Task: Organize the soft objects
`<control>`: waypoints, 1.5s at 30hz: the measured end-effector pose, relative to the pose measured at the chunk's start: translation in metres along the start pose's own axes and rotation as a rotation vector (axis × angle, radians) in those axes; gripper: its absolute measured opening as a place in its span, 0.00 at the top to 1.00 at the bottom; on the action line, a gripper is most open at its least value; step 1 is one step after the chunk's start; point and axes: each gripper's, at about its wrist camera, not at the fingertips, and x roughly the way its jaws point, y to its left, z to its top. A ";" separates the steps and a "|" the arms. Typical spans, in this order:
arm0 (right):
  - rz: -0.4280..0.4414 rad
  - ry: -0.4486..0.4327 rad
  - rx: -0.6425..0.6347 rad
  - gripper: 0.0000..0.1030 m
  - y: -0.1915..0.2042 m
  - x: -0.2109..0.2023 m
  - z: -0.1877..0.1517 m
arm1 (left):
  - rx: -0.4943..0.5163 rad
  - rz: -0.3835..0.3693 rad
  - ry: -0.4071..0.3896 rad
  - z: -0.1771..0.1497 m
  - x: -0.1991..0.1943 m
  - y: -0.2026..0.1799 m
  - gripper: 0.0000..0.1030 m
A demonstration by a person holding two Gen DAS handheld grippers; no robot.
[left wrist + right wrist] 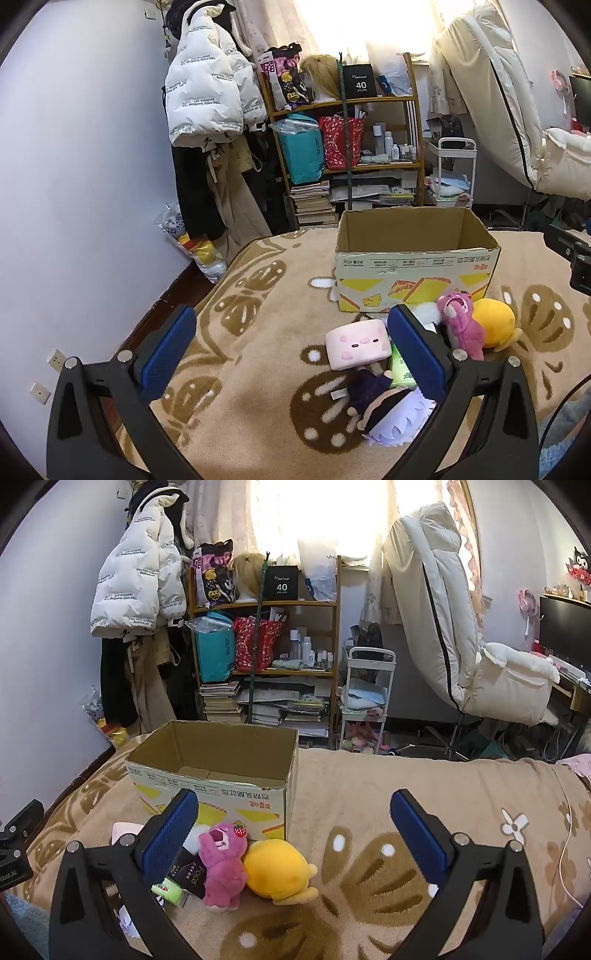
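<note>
Left gripper (pixel 291 339) wide apart, blue pads w/ nothing between, hovering above the patterned rug (pixel 258 295) at lower centre of the left wrist view. Right gripper (pixel 294 825) same story: spread wide, empty, low in its own frame.

Cardboard box (pixel 417 258) sits open-topped on the rug, centre-right of the left view, long axis running left-right across frame; printed front w/ yellow graphics faces the cams. Inside looks bare from the right view.

Soft stuff piled just in front of the box. Pink bear plush (pixel 221 864) upright, mouth open toward upper left, strawberry on its ear, touching the yellow plush (pixel 277 875) on its right. Pink square pillow (pixel 358 347) lies tilted, face up, long axis roughly left-right. Below it a doll w/ pale lilac hair (pixel 388 417), head toward lower right of frame, body toward upper left. Green pack (pixel 402 369) partly hidden behind the right pad.

Bkgd: shelf (pixel 343 103), white puffer jacket (pixel 203 92) upper left.
</note>
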 end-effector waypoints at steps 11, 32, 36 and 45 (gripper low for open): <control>-0.002 0.003 0.003 0.00 0.000 0.000 -0.001 | 0.014 -0.004 -0.007 -0.001 -0.002 -0.001 0.01; -0.002 0.009 0.014 0.00 -0.005 0.007 -0.008 | 0.016 -0.002 -0.007 -0.001 -0.004 -0.002 0.01; 0.000 0.006 0.014 0.00 -0.005 0.007 -0.005 | 0.017 -0.001 -0.010 -0.001 -0.004 -0.002 0.01; -0.002 0.006 0.016 0.00 -0.002 0.004 -0.005 | 0.018 -0.001 -0.009 -0.002 -0.004 -0.002 0.01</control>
